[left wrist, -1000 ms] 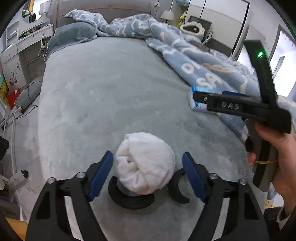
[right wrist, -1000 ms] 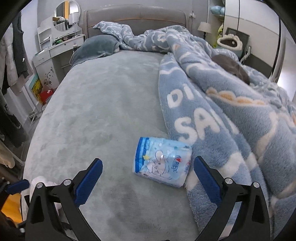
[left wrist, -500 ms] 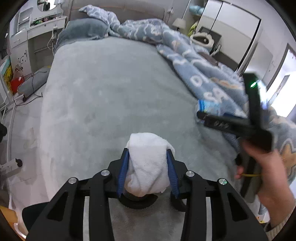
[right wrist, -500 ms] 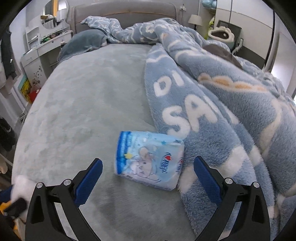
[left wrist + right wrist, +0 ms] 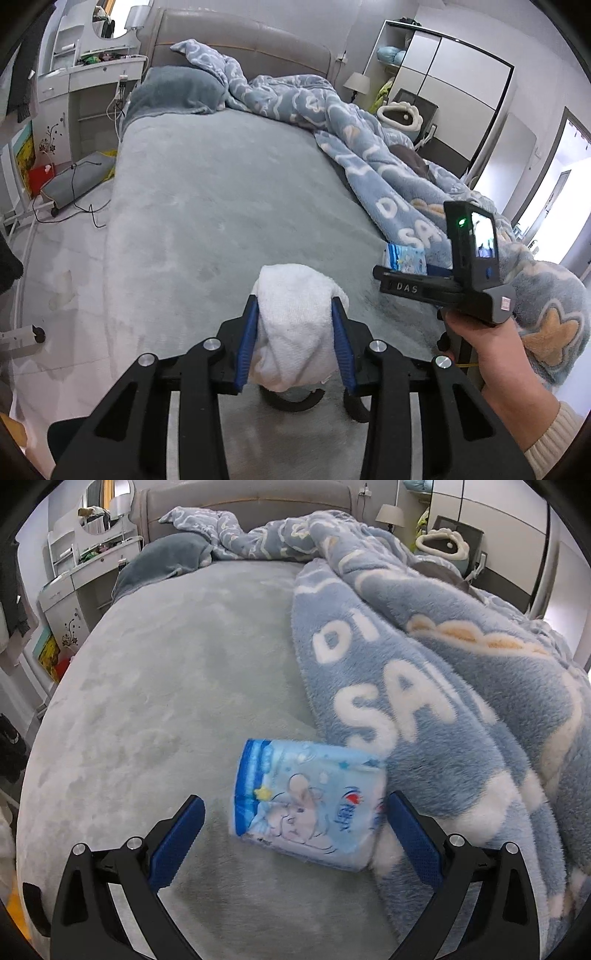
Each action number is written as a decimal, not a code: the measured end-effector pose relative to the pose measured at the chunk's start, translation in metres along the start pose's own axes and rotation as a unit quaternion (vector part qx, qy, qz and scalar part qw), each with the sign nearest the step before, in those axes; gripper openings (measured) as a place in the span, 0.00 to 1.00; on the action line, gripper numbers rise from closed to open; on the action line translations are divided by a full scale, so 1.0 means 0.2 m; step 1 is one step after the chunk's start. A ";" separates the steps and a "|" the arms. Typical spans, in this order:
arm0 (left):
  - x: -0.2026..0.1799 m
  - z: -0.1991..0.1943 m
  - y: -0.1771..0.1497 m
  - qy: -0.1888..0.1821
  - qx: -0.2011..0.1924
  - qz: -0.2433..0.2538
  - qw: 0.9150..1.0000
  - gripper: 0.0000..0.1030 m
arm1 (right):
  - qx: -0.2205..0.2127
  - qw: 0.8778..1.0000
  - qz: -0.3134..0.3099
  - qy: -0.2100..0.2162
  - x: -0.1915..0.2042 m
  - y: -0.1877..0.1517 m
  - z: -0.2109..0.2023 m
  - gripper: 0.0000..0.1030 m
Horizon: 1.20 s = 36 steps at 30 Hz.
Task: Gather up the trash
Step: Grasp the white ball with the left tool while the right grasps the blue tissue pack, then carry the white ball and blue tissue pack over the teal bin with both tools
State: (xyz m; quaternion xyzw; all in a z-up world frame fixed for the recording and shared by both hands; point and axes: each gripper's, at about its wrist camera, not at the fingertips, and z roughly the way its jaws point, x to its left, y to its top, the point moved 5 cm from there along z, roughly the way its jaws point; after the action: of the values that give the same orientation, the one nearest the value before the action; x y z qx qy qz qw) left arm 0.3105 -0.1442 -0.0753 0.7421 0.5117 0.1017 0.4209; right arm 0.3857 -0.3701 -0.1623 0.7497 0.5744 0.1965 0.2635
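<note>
- The left gripper [image 5: 295,332] is clamped on a rolled white cloth [image 5: 295,325]; both blue pads [image 5: 246,347] press into its sides, and the roll bulges up between them.
- Under the cloth, at about six o'clock from it, a black curved piece [image 5: 295,400] shows against the grey bed cover [image 5: 207,221]; whether the cloth touches the cover I cannot tell.
- The right gripper [image 5: 295,834] has its fingers spread wide apart, one on each side of a light-blue printed packet [image 5: 306,805].
- The packet lies flat on the grey bed cover [image 5: 166,686]. The right-hand pad [image 5: 413,838] is just beside its end; the left-hand pad stands apart from it.
- A fluffy blue blanket [image 5: 443,686] with big white letters lies at two o'clock from the packet, its edge touching the packet's far corner.
- From the left camera, the right hand [image 5: 480,347] grips its black tool at three o'clock from the cloth, and the packet [image 5: 406,254] peeks out beyond it.
</note>
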 end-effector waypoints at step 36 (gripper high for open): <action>0.56 -0.26 -0.16 0.098 0.036 -0.025 0.994 0.40 | -0.059 0.990 -0.056 0.112 0.54 0.09 -0.27 0.74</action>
State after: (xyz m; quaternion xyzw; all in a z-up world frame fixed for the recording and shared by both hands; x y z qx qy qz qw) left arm 0.3101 -0.0190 -0.0970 0.7299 0.5725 0.1449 0.3442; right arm 0.3952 -0.2614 -0.1104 0.6727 0.6290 0.2975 0.2516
